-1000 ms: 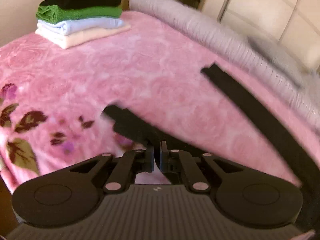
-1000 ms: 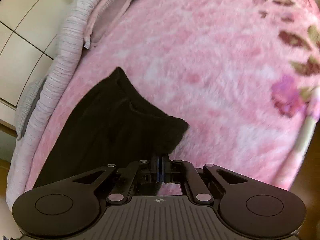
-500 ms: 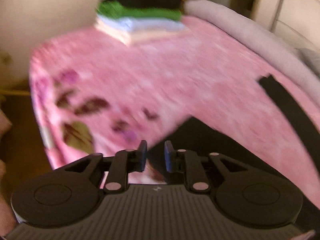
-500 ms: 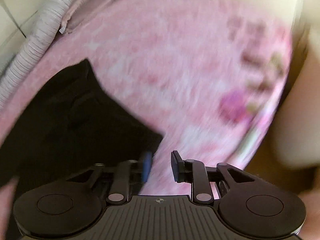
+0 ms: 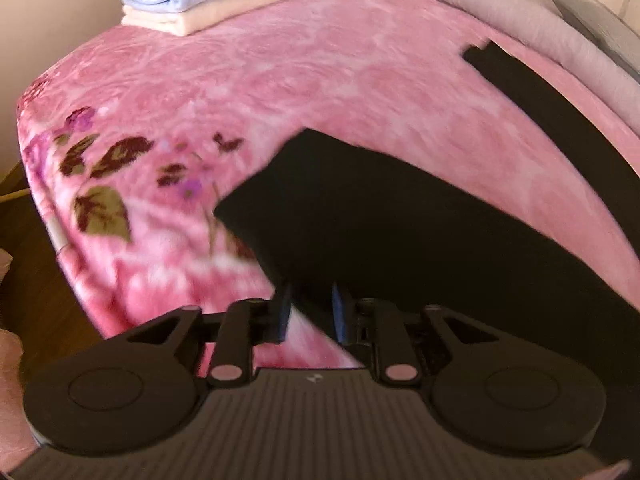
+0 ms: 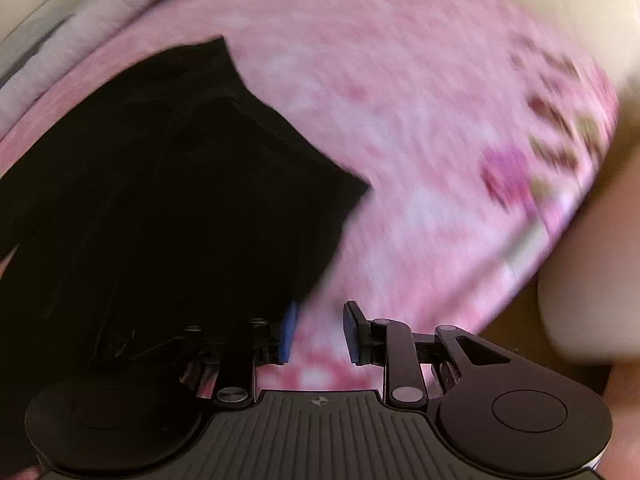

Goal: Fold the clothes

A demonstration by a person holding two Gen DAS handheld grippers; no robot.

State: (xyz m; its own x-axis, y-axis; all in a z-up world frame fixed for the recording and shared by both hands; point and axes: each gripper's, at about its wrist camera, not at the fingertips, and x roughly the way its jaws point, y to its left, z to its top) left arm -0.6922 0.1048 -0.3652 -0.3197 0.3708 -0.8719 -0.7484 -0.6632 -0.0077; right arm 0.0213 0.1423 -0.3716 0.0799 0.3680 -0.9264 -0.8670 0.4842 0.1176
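A black garment [image 5: 400, 232] lies spread on the pink floral blanket [image 5: 280, 80], with a long black strip [image 5: 540, 96] reaching toward the far right. My left gripper [image 5: 308, 312] is open just above the garment's near edge, nothing held between its fingers. In the right wrist view the same black garment [image 6: 160, 200] fills the left half, with a folded layer on top. My right gripper [image 6: 318, 332] is open beside the garment's right edge, over the pink blanket [image 6: 400, 120].
A stack of folded clothes [image 5: 208, 0] sits at the far corner of the bed. A pale lilac quilt [image 5: 520, 12] runs along the far side. The bed edge [image 5: 60, 240] drops to dark floor on the left. A blurred hand or arm [image 6: 592, 280] shows at right.
Both grippers have opened and let go of the black garment, which now lies flat on the blanket. Both have pulled back toward the near edge of the bed.
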